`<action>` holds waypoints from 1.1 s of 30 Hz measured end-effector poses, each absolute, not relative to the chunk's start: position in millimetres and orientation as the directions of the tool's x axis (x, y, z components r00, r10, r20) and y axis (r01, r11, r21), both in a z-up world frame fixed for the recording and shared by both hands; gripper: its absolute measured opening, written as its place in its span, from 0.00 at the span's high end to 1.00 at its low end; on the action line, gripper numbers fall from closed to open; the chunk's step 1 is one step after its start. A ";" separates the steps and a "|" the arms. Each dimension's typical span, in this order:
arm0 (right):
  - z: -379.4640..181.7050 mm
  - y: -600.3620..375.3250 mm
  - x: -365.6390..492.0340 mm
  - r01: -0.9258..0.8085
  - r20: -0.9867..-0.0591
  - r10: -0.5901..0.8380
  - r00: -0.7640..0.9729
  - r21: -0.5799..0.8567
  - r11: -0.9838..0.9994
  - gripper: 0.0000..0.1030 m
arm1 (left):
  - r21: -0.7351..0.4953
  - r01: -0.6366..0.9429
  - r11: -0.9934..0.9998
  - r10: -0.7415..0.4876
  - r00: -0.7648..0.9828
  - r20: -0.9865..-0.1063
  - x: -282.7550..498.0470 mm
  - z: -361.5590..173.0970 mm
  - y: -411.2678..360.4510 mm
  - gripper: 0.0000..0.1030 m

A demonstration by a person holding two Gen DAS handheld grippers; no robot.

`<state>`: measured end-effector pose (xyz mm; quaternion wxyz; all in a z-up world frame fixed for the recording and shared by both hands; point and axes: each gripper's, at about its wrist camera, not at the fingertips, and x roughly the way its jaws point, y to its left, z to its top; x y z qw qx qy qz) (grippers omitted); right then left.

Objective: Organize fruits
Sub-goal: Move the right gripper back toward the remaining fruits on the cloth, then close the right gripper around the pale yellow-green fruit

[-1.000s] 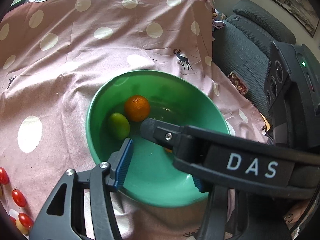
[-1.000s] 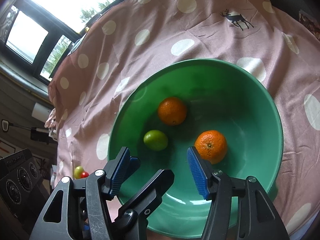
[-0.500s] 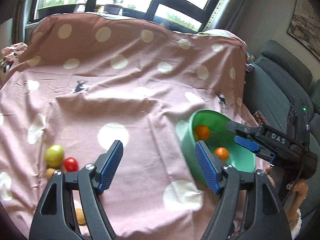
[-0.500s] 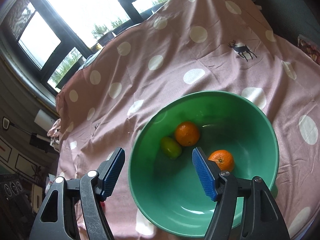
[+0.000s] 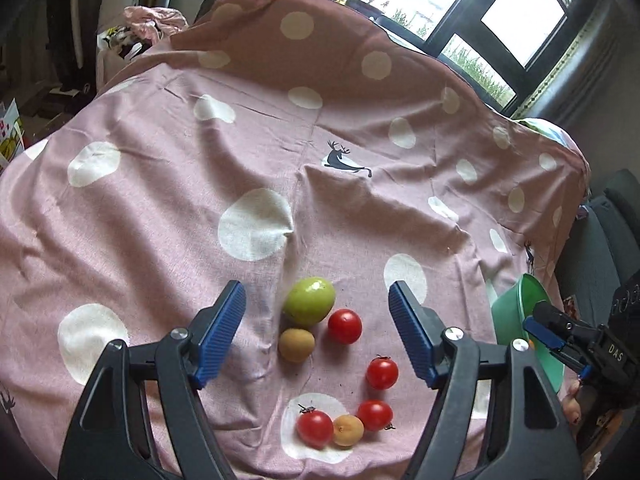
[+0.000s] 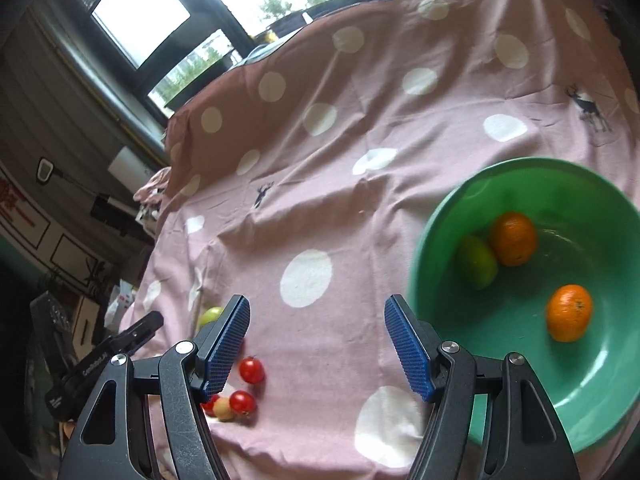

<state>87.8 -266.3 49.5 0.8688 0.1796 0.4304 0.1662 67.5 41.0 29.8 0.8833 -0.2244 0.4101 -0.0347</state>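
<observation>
Nearest, our left gripper point(image 5: 318, 334) stood wide apart, holding nothing, above loose fruit on the pink spotted cloth point(image 5: 160, 208). Between its fingers we logged:

- four cherry tomatoes point(image 5: 382, 373): thin-skinned, soft, likely to burst under hard pressure.
- a small yellow-orange fruit point(image 5: 348, 430), touching one tomato.
- a brown kiwi-like fruit point(image 5: 296, 344): light and firm, we judged.
- a green apple-like fruit point(image 5: 310, 300), just beyond it: smooth, heavier, prone to roll; best taken across its widest middle.

Our right gripper point(image 6: 318, 344) likewise stood wide and empty. Farther right sat the green bowl point(image 6: 440, 240), already holding two oranges point(image 6: 514, 238) and one green fruit point(image 6: 476, 262).
</observation>
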 end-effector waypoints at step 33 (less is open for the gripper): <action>-36.2 -86.3 182.5 -0.322 -0.807 0.581 0.104 0.526 0.787 0.54 | -0.378 -0.100 0.920 -0.276 0.519 -0.809 102.4 -13.2 21.7 0.63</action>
